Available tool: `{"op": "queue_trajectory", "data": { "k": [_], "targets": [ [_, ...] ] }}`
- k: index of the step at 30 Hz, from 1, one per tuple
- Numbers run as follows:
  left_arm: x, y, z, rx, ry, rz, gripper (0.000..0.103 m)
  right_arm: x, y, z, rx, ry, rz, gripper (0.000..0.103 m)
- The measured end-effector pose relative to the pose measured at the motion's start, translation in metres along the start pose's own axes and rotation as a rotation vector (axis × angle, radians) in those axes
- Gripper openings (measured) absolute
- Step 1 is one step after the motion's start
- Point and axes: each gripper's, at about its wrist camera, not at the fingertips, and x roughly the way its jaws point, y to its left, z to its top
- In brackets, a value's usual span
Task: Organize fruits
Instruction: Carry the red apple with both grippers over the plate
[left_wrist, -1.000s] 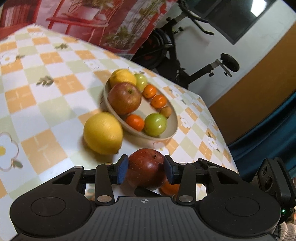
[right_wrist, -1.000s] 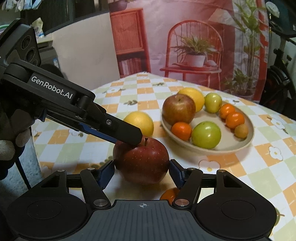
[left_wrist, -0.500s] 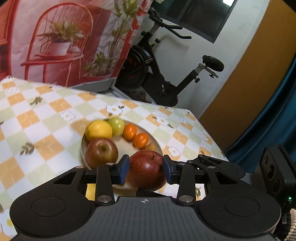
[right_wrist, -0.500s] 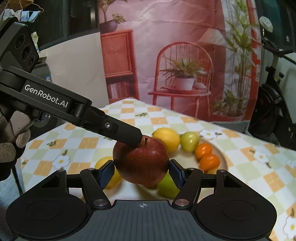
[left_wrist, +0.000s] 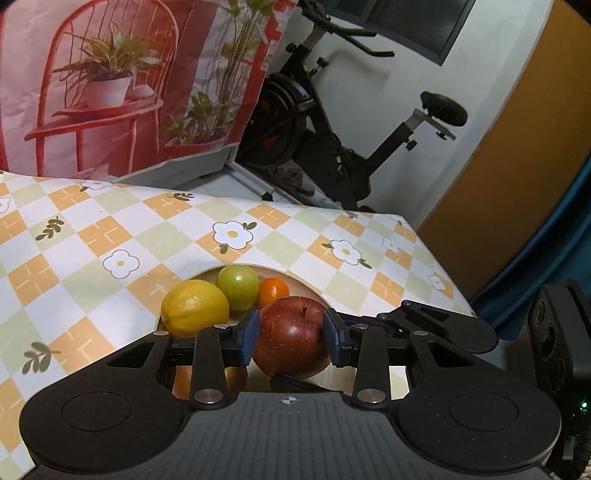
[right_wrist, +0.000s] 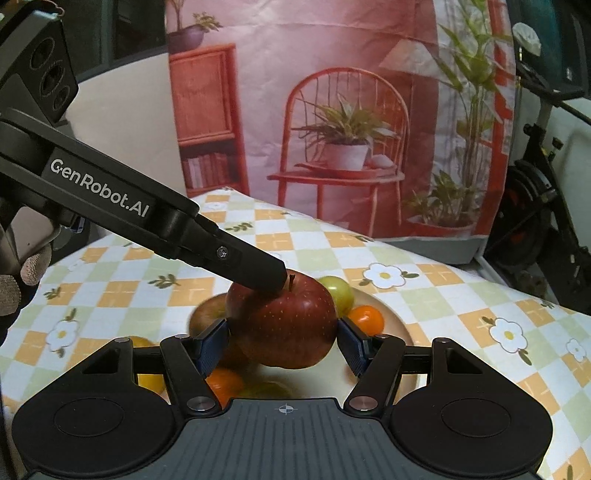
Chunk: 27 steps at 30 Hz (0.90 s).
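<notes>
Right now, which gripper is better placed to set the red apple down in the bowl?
Left, narrowly. The left gripper presses its pads on both flanks of the red apple over the bowl; the right gripper touches it only at its pad tips.

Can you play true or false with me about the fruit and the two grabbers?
1. The red apple is squeezed by both grippers. True: the left gripper and right gripper each clamp it.
2. The bowl has no fruit in it. False: a lemon, a green apple and a small orange sit there.
3. The tablecloth has flowers. True.
4. The red apple is lying on the tablecloth. False: it is held over the bowl.
</notes>
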Motion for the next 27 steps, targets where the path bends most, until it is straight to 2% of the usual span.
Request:
{"op": "queue_trajectory", "data": {
  "k": [11,21,27],
  "targets": [
    [0.030,0.010,0.013,0.024,0.065,0.034,0.040,0.037,-0.023,-0.005,0.026,0.032,0.003,0.060],
    [0.040,0.008,0.021,0.063,0.073,0.062,0.040,0.046,-0.028,-0.006,0.026,0.013,-0.004,0.061],
    [0.042,0.009,0.019,0.059,0.089,0.064,0.040,0.046,-0.024,-0.010,0.005,0.030,-0.005,0.061]
  ]
}}
